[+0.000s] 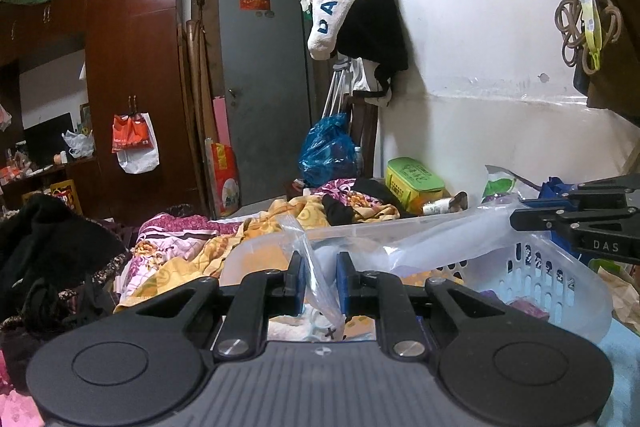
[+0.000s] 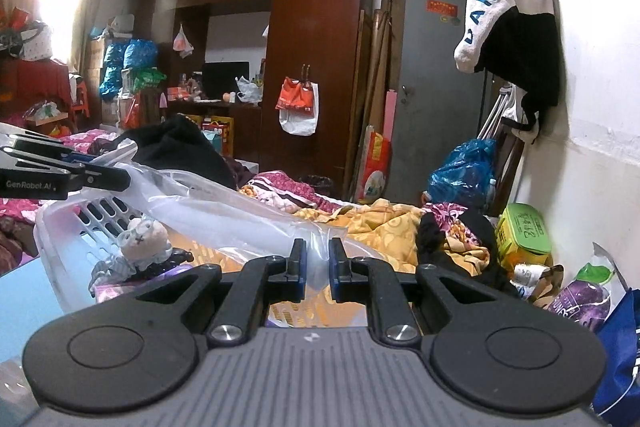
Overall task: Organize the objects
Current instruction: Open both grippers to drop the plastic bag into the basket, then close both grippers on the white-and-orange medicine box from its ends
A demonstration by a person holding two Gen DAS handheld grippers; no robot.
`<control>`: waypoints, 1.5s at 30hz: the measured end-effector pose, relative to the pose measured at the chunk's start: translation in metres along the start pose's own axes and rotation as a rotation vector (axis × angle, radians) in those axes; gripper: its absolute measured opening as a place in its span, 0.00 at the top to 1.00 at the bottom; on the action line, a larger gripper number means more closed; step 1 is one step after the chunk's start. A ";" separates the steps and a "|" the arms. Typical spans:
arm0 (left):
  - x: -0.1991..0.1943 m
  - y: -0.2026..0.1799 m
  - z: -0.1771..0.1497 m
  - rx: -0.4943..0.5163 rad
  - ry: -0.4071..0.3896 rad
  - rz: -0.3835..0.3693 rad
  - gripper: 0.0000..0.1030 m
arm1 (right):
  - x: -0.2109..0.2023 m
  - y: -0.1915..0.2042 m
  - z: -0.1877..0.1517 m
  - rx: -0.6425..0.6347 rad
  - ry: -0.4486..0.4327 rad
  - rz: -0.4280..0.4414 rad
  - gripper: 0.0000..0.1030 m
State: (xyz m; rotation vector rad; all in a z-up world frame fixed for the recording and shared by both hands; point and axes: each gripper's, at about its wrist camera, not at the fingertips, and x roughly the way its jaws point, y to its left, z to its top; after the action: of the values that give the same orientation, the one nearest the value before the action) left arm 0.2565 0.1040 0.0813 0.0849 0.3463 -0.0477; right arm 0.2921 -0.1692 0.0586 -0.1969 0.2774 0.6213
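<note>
A clear plastic bag [image 1: 400, 235] is stretched between my two grippers above a white plastic laundry basket [image 1: 560, 275]. My left gripper [image 1: 321, 279] has its jaws nearly closed with a fold of the bag between the blue pads. My right gripper [image 2: 318, 267] grips the bag's other end [image 2: 240, 223] the same way. Each gripper shows in the other's view: the right one [image 1: 576, 223] at the right edge, the left one [image 2: 68, 175] at the left edge. A small plush toy [image 2: 144, 237] lies in the basket [image 2: 60, 231].
A bed with yellow and pink bedding [image 1: 180, 255] and black clothes [image 1: 48, 239] lies beyond the basket. A green box [image 1: 414, 183] and a blue bag [image 1: 328, 151] sit by the white wall. A brown wardrobe [image 1: 132, 67] and a grey door [image 1: 264, 87] stand behind.
</note>
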 end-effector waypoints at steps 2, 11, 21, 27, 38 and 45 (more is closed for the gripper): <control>0.001 0.001 0.001 -0.003 -0.001 -0.001 0.81 | 0.000 -0.001 0.001 -0.001 0.001 0.002 0.87; 0.003 -0.001 -0.003 -0.004 0.005 -0.002 0.81 | 0.007 -0.007 0.007 0.005 0.006 0.010 0.87; 0.004 -0.002 -0.002 -0.003 0.004 0.002 0.81 | 0.009 -0.007 0.007 0.005 0.007 0.016 0.87; 0.003 -0.008 -0.006 0.051 -0.038 0.069 0.56 | 0.006 -0.003 0.007 -0.016 -0.022 -0.021 0.58; -0.086 -0.021 -0.036 -0.023 -0.167 0.012 0.20 | -0.071 0.002 -0.018 0.077 -0.097 -0.026 0.00; -0.131 -0.077 -0.100 0.009 -0.135 -0.069 0.20 | -0.094 0.009 -0.083 0.123 -0.010 0.013 0.00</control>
State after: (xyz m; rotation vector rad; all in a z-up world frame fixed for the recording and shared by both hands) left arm 0.0952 0.0404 0.0264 0.0784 0.2141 -0.1231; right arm 0.1972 -0.2349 0.0088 -0.0739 0.3060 0.6163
